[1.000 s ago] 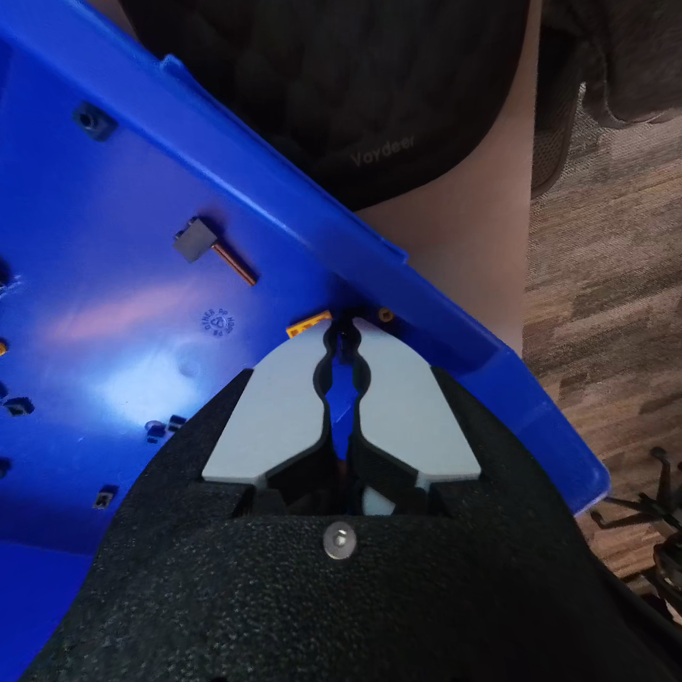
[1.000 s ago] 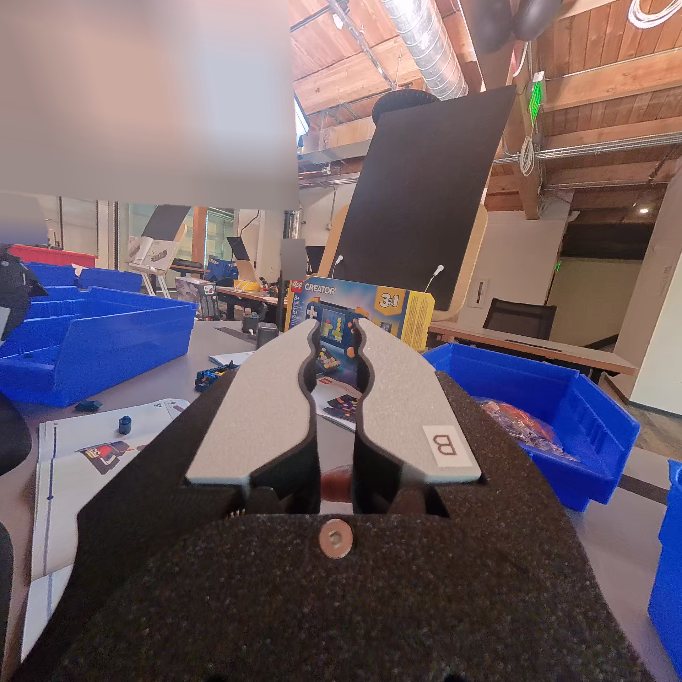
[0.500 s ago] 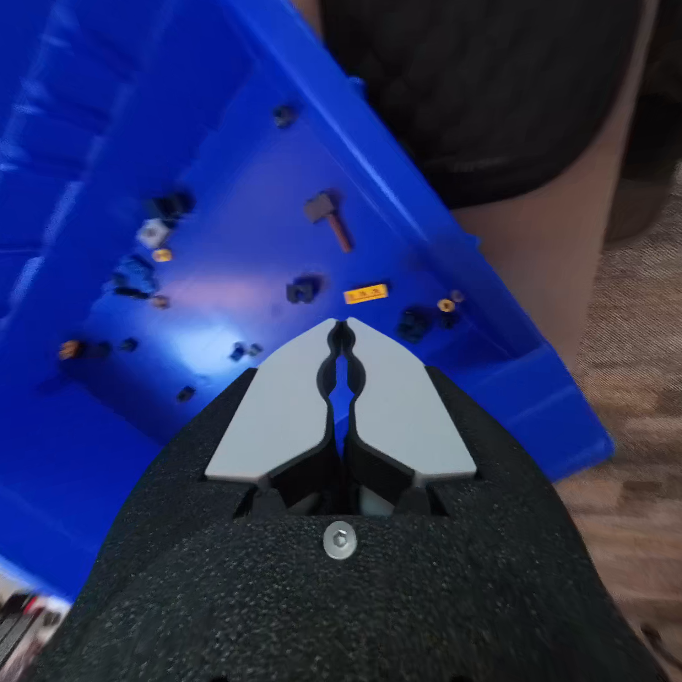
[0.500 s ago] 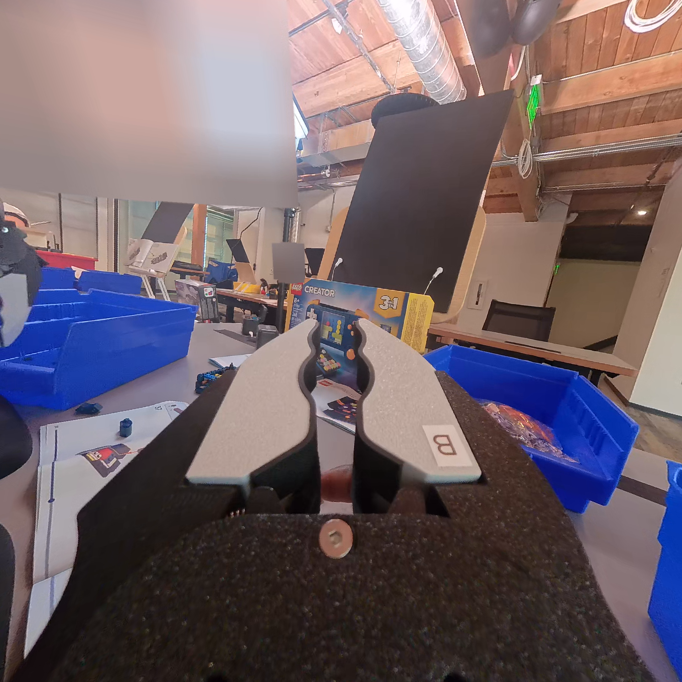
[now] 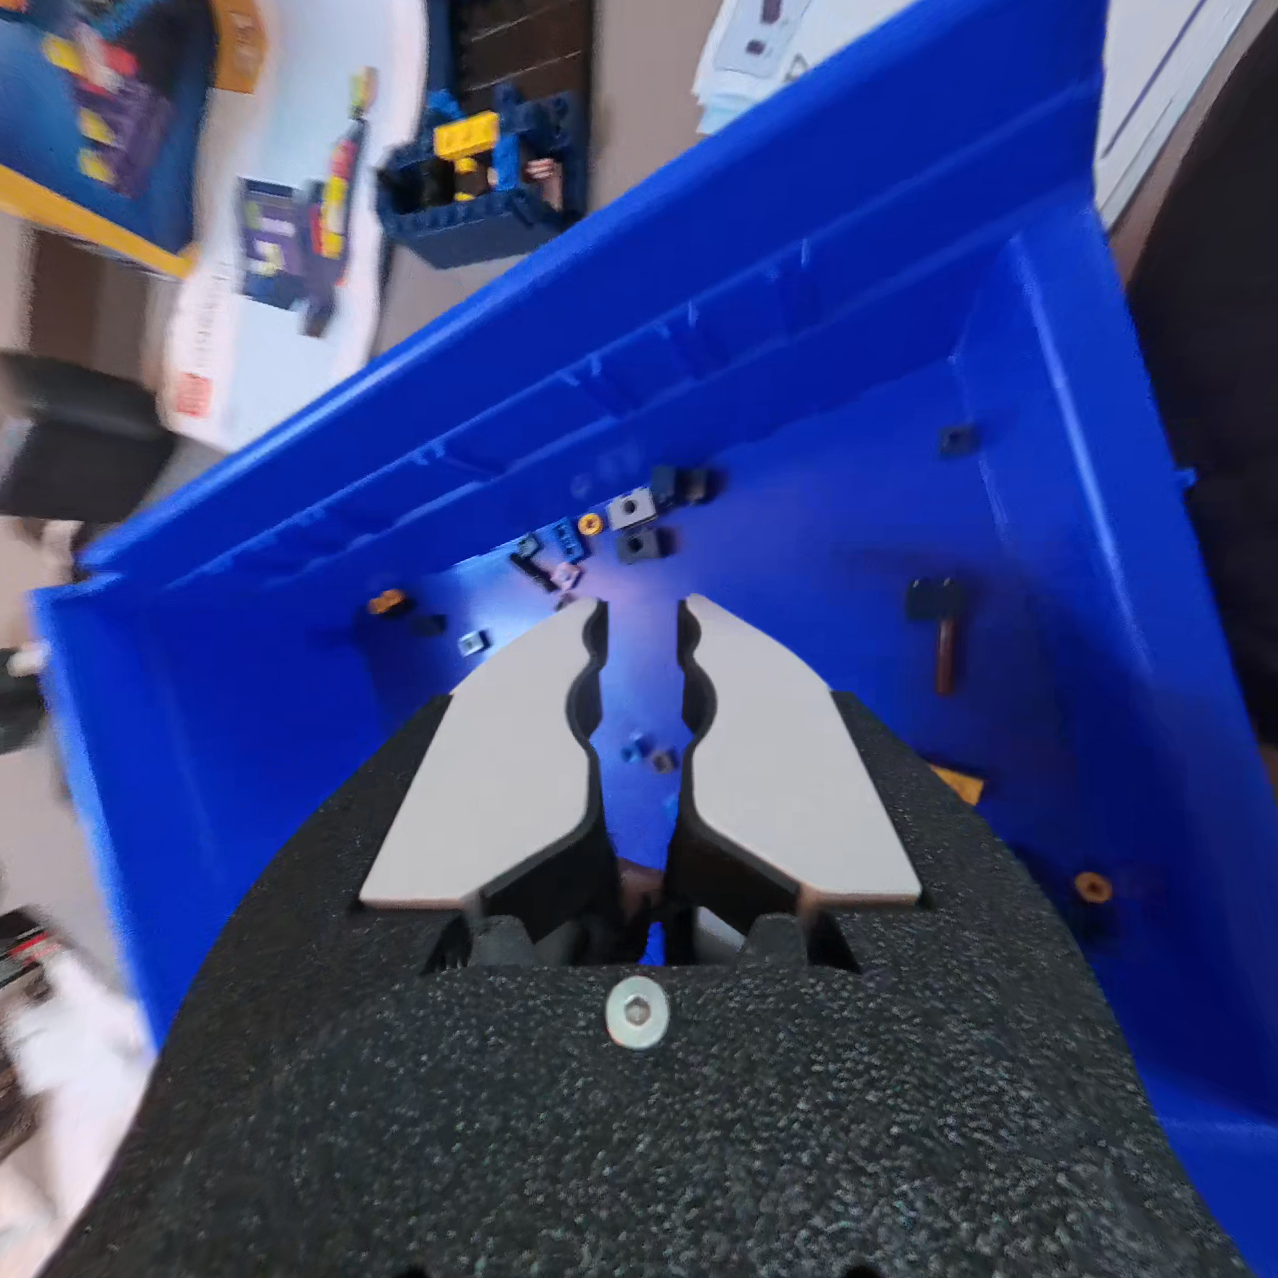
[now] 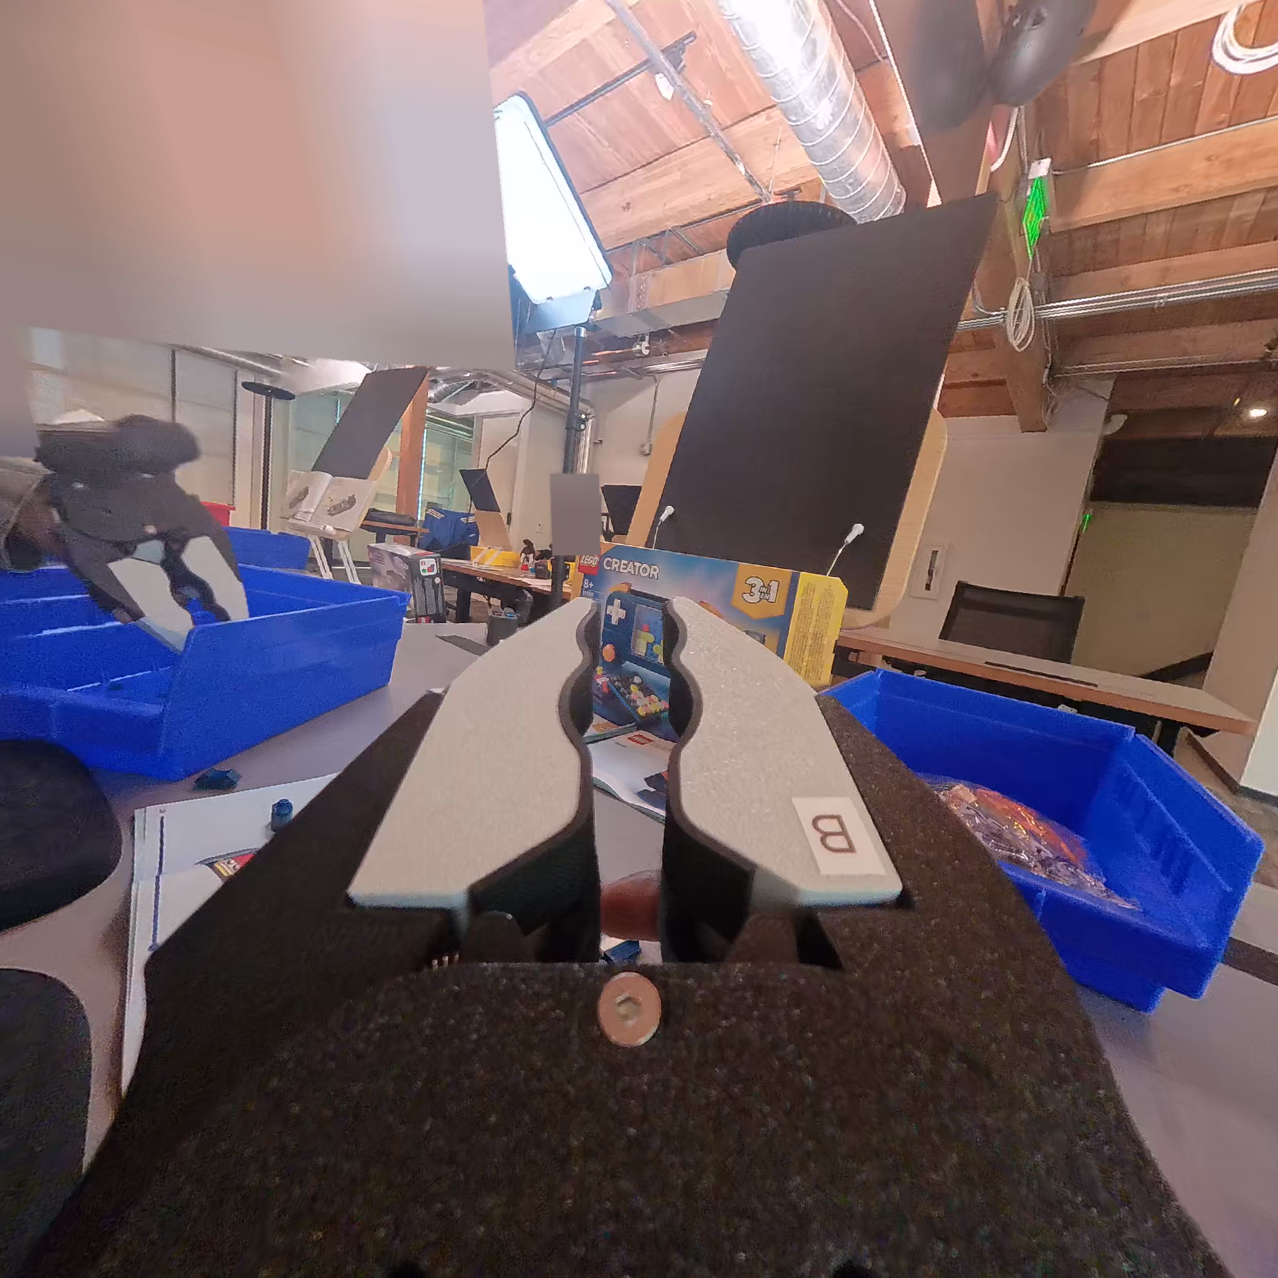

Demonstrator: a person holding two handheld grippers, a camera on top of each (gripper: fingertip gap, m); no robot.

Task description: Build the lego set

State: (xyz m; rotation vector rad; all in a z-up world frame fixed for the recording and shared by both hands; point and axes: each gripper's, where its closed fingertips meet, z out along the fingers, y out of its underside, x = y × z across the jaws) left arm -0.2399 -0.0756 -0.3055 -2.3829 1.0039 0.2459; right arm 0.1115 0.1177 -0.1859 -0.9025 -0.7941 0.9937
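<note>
Since a moment ago the left claw (image 5: 640, 608) has parted, empty, over small bricks (image 5: 631, 510) in the blue bin (image 5: 816, 332). Right claw (image 6: 626, 608) hovers slightly apart, empty, above the worktop (image 6: 429, 643).

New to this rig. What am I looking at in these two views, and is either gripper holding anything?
There is no robot arm: a person carries a two-finger gripper in each hand, with a camera on each looking along its fingers. The left gripper hangs open and empty over a blue bin of small toy bricks, among them a toy hammer. The right gripper is level above a grey table, slightly open, holding nothing, facing a toy-set box and a second blue bin with a bag inside.
</note>
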